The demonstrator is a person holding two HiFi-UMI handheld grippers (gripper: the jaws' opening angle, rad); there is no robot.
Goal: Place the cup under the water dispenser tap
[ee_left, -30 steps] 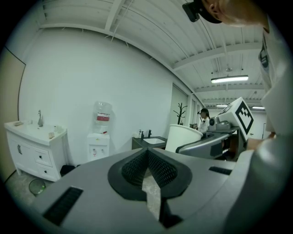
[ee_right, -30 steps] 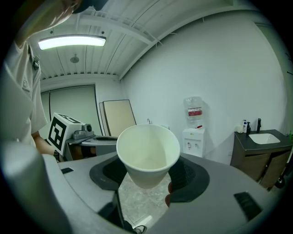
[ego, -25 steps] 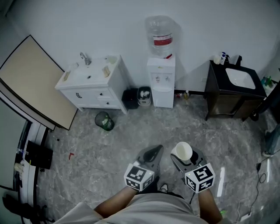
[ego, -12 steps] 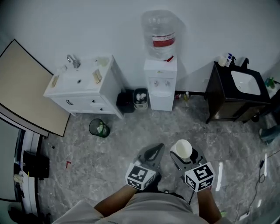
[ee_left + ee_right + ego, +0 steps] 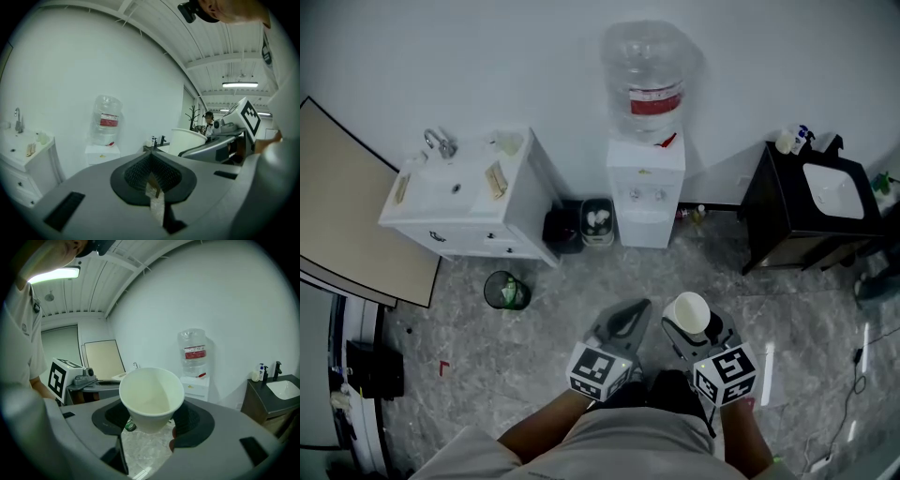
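Observation:
A white paper cup [image 5: 690,313] stands upright and empty in my right gripper [image 5: 694,330], whose jaws are shut on its lower wall; the right gripper view shows the cup [image 5: 151,398] close up between the pads. My left gripper [image 5: 623,323] is beside it, its jaws shut with nothing between them [image 5: 152,176]. The white water dispenser [image 5: 645,187] with a clear bottle on top stands against the far wall, straight ahead and well beyond both grippers. It also appears small in both gripper views [image 5: 194,376] [image 5: 103,140]. Its taps [image 5: 645,194] face me.
A white sink cabinet [image 5: 459,202] stands left of the dispenser, a black bin [image 5: 581,223] between them. A dark vanity [image 5: 811,211] is at the right. A small green waste basket [image 5: 505,290] sits on the marbled floor. A tan board [image 5: 347,225] leans at far left.
Both grippers with the cup have moved forward toward the dispenser, which now looks larger and nearer. The sink cabinet and waste basket have slid toward the left. The jaws have not changed.

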